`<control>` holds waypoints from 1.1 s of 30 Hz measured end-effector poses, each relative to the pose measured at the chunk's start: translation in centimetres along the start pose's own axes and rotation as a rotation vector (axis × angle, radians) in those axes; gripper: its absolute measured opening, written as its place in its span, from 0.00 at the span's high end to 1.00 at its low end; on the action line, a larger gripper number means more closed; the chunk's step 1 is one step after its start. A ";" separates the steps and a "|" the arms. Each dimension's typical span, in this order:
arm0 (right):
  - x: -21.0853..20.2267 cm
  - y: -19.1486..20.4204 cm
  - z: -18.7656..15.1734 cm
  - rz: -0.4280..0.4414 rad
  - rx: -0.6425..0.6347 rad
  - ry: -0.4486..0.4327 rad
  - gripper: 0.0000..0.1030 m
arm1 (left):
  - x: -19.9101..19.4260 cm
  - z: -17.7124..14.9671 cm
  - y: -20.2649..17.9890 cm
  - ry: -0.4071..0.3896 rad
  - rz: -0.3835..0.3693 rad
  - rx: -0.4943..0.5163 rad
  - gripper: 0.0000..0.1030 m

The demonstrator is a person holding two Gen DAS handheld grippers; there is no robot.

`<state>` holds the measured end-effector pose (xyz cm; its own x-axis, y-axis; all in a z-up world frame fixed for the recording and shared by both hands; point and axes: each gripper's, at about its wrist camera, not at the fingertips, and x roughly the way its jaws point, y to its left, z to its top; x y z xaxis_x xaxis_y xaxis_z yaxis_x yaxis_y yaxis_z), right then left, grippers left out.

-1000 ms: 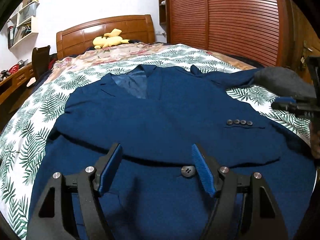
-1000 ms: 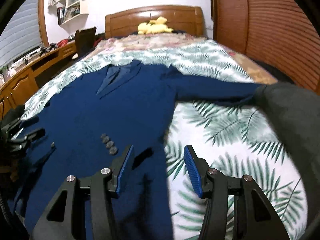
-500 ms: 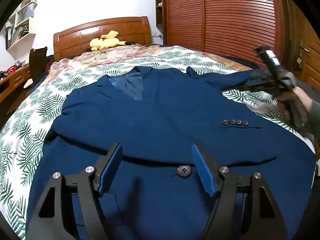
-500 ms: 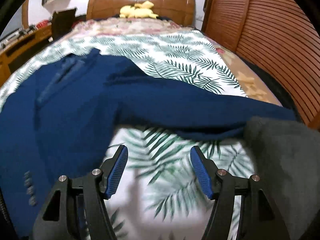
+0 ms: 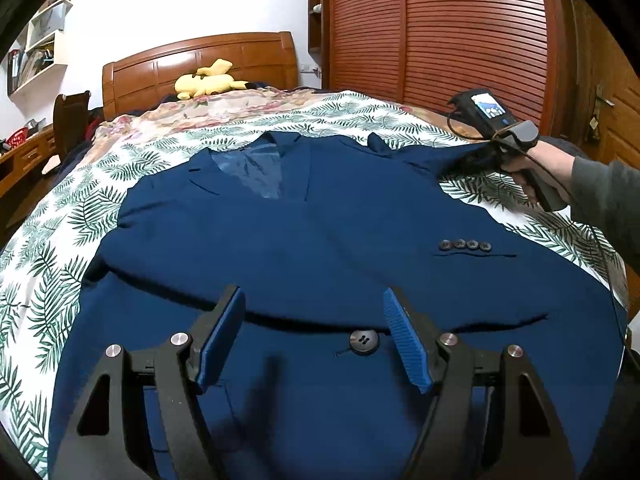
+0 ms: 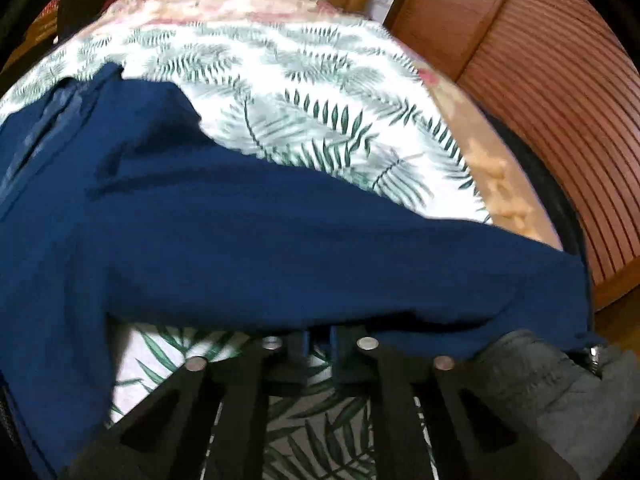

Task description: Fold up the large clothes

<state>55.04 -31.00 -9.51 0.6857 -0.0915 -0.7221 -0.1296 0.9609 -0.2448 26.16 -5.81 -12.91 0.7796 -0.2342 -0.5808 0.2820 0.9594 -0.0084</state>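
A: Right tongs [image 6: 318, 344] pinched on the sleeve [image 6: 360, 264] edge of the navy jacket [image 5: 304, 248]. Left tongs [image 5: 314, 336] spread, hovering over the hem button [image 5: 363, 341], gripping nothing.

B: Risks?

A: Thin bite, so the sleeve could slip mid-fold. Body unpinned; a pull might drag the jacket across the bed [image 5: 52, 280].

B: Containers?

A: None in use. Jacket lies flat on the bed, front up.

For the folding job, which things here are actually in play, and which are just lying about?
In play:
- blue jacket, spread flat on the bed
- its sleeve, pinched by the shut right gripper
- left gripper, open above the jacket's hem

Lying about:
- yellow plush toy by the headboard
- grey garment at the bed's edge
- wall shelves
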 end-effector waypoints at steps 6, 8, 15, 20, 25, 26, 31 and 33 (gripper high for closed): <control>-6.4 0.8 1.3 -0.017 -0.031 -0.213 0.97 | -0.4 0.0 0.1 -0.016 0.005 -0.003 0.30; -9.2 1.8 1.9 0.025 -0.048 -0.279 0.97 | -0.5 -0.1 0.0 -0.018 0.006 -0.003 0.30; -12.9 9.0 -0.1 0.258 -0.141 -0.253 0.97 | -0.6 0.0 0.1 -0.015 0.006 -0.007 0.30; -11.2 12.1 -3.2 0.281 -0.181 -0.167 0.97 | -0.6 0.0 0.1 -0.015 0.006 -0.007 0.30; -9.3 10.4 -5.2 0.352 -0.097 -0.098 0.90 | -0.5 0.0 0.1 -0.018 0.005 -0.004 0.30; -8.5 9.5 -4.6 0.353 -0.094 -0.102 0.85 | -0.5 0.0 0.0 -0.017 0.005 -0.003 0.30; -10.7 7.8 -5.1 0.326 -0.100 -0.131 0.57 | -0.5 0.0 0.1 -0.016 0.005 -0.005 0.30; -13.2 7.8 -5.7 0.307 -0.103 -0.159 0.56 | -0.5 0.0 0.2 -0.016 0.005 -0.005 0.30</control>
<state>40.91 -23.75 -5.61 0.7055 0.2467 -0.6644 -0.4126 0.9052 -0.1019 25.84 -5.52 -12.65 0.7899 -0.2319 -0.5676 0.2752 0.9613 -0.0096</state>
